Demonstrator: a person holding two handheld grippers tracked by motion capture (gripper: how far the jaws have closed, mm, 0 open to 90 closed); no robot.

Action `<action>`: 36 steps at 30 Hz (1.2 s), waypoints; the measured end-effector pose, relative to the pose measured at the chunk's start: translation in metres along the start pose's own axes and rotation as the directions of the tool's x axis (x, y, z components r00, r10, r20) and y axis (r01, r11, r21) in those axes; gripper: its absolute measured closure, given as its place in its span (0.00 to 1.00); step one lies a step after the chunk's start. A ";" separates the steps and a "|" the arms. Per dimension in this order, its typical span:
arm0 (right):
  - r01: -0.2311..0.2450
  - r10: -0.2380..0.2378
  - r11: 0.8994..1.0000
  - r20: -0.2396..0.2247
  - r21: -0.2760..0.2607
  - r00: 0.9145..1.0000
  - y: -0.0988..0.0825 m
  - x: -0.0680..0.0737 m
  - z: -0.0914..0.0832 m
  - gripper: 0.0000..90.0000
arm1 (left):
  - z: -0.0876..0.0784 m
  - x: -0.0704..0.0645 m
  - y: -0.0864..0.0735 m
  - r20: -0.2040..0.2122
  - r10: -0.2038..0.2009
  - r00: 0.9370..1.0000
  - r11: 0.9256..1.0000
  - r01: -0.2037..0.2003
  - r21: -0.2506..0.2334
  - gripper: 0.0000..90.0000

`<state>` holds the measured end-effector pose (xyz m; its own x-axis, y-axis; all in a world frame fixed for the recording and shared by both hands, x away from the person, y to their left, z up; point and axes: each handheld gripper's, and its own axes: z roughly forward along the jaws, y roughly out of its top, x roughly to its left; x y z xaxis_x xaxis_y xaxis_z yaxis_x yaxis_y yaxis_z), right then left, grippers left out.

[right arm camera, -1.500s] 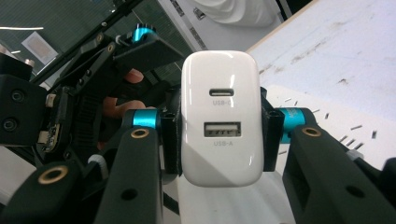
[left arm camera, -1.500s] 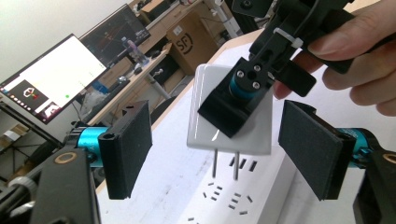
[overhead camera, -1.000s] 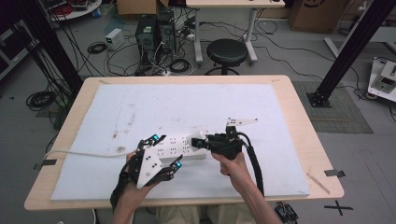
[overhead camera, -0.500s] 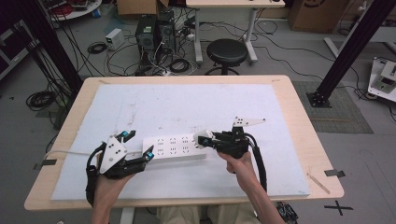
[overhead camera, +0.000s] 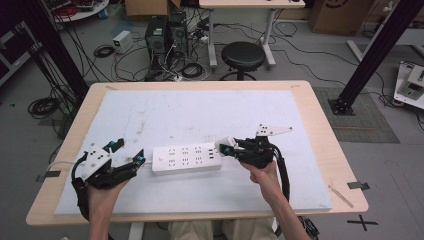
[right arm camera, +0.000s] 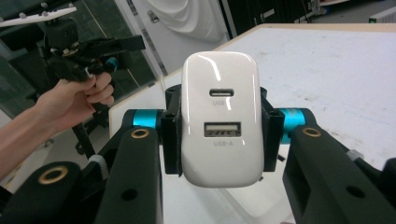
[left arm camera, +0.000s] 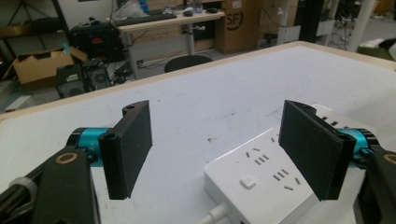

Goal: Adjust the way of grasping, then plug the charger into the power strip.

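Observation:
A white power strip [overhead camera: 186,158] lies flat near the front middle of the white mat [overhead camera: 210,110]. Its cable [overhead camera: 59,165] runs off to the left. My left gripper [overhead camera: 129,153] stands open just off the strip's left end, touching nothing. In the left gripper view the power strip [left arm camera: 261,182] lies low and right between the spread jaws, with my left gripper [left arm camera: 215,140] open. My right gripper [overhead camera: 227,147] is shut on a white USB charger [overhead camera: 226,146] beside the strip's right end. The charger [right arm camera: 220,119] shows its two ports, with my right gripper [right arm camera: 220,135] clamping its sides.
The mat covers most of a wooden table [overhead camera: 327,150]. Beyond the far edge stand a black stool [overhead camera: 242,56], computer towers [overhead camera: 162,35] and floor cables. The other hand and its gripper [right arm camera: 88,51] show at upper left in the right gripper view.
My left gripper has drawn back leftward off the power strip's left end. The right gripper, with the charger, has shifted slightly right. The strip has stayed put.

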<state>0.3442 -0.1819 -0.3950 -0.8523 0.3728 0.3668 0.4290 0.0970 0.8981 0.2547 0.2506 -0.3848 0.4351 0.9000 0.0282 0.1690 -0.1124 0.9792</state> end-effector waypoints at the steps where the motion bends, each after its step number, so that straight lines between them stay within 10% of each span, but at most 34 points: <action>1: 0.000 0.000 1.000 0.000 0.000 1.000 0.000 0.000 0.000 0.70 | 0.000 0.000 0.000 0.000 0.000 1.000 1.000 0.000 0.000 0.29; 21: 0.126 -0.133 0.966 0.016 0.225 0.991 0.017 -0.013 0.013 0.70 | -0.006 0.006 -0.013 -0.004 -0.057 0.998 0.998 0.057 0.037 0.30; 24: 0.183 -0.178 0.937 -0.043 0.298 0.983 0.033 -0.017 0.034 0.70 | -0.010 0.005 -0.015 0.003 -0.057 0.998 0.998 0.057 0.037 0.31; 26: 0.183 -0.178 0.937 -0.043 0.298 0.983 0.033 -0.017 0.034 0.70 | -0.010 0.005 -0.016 0.005 -0.056 0.998 0.998 0.056 0.039 0.32; 27: 0.210 -0.199 0.917 -0.068 0.339 0.978 0.040 -0.017 0.043 0.70 | -0.012 0.005 -0.017 0.008 -0.059 0.998 0.997 0.059 0.040 0.33; 32: 0.231 -0.215 0.906 -0.083 0.355 0.973 0.045 -0.018 0.048 0.70 | -0.017 0.006 -0.019 0.013 -0.061 0.998 0.997 0.061 0.041 0.34; 33: 0.264 -0.234 0.882 -0.122 0.390 0.965 0.050 -0.022 0.058 0.70 | -0.018 0.005 -0.019 0.012 -0.063 0.998 0.997 0.062 0.041 0.34; 36: 0.289 -0.255 0.857 -0.135 0.427 0.957 0.053 -0.023 0.067 0.70 | -0.020 0.005 -0.019 0.014 -0.061 0.998 0.997 0.061 0.045 0.34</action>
<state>0.4062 -0.1237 -0.3717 -0.9659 0.2072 0.1550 0.2494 0.5851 0.7717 0.2363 0.2654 -0.3998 0.4362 0.8992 -0.0348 0.2345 -0.0762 0.9691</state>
